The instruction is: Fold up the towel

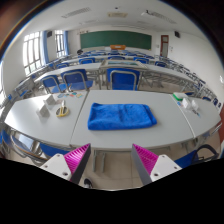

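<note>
A blue towel lies flat and folded on a white table, well beyond my fingers. My gripper hangs in front of the table's near edge, open, with nothing between its pink pads. Only bare floor shows in the gap between the fingers.
Small items stand on the table's left part, and a white object on its right end. Blue chairs and more desks fill the room behind. A green chalkboard hangs on the far wall, windows at the left.
</note>
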### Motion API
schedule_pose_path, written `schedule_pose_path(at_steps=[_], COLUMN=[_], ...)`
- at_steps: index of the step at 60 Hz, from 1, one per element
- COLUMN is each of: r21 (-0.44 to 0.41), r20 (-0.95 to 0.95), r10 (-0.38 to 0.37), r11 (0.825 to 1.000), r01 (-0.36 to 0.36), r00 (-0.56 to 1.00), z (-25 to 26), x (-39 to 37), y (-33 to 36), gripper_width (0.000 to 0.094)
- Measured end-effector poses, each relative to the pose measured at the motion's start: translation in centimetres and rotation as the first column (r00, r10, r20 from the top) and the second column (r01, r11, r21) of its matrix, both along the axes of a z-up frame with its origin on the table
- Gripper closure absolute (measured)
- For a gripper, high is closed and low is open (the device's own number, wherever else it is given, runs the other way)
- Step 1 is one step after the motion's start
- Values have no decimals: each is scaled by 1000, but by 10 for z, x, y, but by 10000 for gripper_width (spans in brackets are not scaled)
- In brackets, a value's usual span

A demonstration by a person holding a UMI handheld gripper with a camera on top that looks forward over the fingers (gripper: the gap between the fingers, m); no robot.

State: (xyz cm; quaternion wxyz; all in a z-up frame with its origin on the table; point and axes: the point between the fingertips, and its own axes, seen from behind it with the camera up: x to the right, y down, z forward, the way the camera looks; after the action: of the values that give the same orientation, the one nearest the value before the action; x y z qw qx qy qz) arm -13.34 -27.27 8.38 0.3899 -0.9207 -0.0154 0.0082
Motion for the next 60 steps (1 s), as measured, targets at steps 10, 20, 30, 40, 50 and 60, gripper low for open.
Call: schedule_pose_path(at_steps=[10,20,30,40,50,60], r21=[86,90,71,106,114,83], r20=[13,107,87,180,258,78], r10=[94,105,85,72,98,77], r11=[992,989,993,990,985,993], r01=[-95,-115,-91,-93,-132,-83], r00=[995,989,993,981,961,994], z=[-26,-66,-93,-94,-91,-73], x=[-81,-99,-100,-83,-77,-93], y=[101,180,207,211,213,212], gripper_width=[88,93,252,809,908,923])
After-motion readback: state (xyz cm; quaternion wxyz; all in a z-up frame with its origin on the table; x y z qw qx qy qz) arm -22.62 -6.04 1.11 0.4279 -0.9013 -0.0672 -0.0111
